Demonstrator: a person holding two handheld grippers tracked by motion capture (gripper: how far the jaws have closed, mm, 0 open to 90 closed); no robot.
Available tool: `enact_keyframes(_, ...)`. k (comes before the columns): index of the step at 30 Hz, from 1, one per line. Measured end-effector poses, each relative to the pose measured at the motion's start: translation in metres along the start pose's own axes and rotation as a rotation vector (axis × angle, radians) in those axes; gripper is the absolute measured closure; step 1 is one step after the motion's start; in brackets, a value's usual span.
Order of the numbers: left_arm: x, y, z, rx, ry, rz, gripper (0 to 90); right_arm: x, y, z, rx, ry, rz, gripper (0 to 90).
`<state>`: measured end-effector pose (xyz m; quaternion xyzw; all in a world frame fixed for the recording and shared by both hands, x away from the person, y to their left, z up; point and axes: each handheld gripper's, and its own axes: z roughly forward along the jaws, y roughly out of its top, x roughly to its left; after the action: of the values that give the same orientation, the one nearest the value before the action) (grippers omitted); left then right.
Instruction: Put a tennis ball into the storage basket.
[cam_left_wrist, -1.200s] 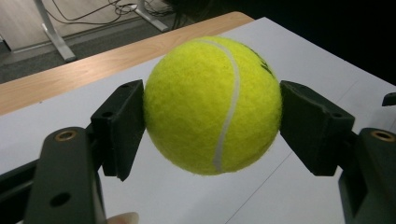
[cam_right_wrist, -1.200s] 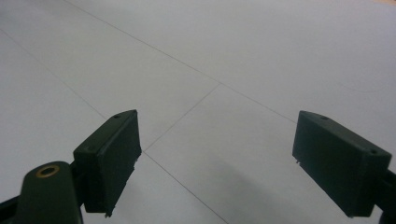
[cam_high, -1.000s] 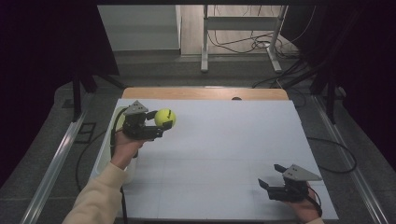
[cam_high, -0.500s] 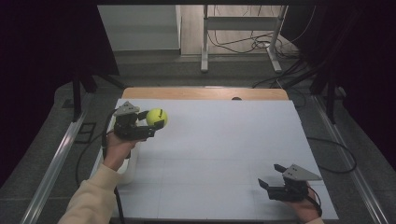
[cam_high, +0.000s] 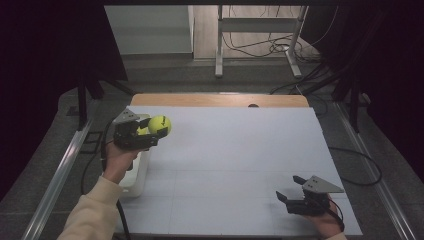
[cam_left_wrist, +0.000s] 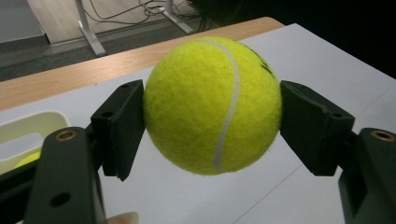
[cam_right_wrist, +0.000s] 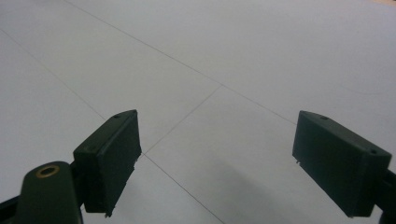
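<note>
Yellow and fuzzy, the tennis ball (cam_high: 159, 125) sits clamped in our left gripper (cam_high: 148, 134), above the table's (cam_high: 240, 150) left edge. We should carry it level over the white tub (cam_high: 137, 175) just below, then loosen slowly. Inside the tub we see another yellow ball (cam_left_wrist: 21, 161). Our right gripper (cam_high: 289, 196) rests wide apart, holding nothing.

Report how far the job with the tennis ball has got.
Done: the left tool is shut on the tennis ball and holds it off the white table; one yellow ball already seems to lie in the white bin. In hand: the ball hangs near that bin. Left: probably dropping it in. The right tool rests open, holding nothing.
</note>
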<state>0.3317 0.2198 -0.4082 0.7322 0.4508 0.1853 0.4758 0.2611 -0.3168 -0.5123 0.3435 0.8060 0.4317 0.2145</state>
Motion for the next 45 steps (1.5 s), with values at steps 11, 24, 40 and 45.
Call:
enact_keyframes(11, 0.014, -0.004, -0.013, -0.004, 0.047, -0.019, 26.8, 0.000, 0.000, 0.000, 0.004, 0.000, -0.002, 15.6)
enact_keyframes(24, 0.028, -0.011, -0.023, 0.003, 0.091, -0.039, 26.8, -0.001, 0.000, 0.000, 0.000, 0.002, -0.003, 15.6)
enact_keyframes(40, 0.046, -0.022, -0.034, 0.014, 0.142, -0.075, 26.8, 0.000, 0.001, 0.001, 0.006, -0.002, -0.007, 15.6)
enact_keyframes(45, 0.050, -0.024, -0.036, 0.019, 0.154, -0.080, 26.8, 0.000, 0.001, 0.001, 0.006, -0.001, -0.006, 15.6)
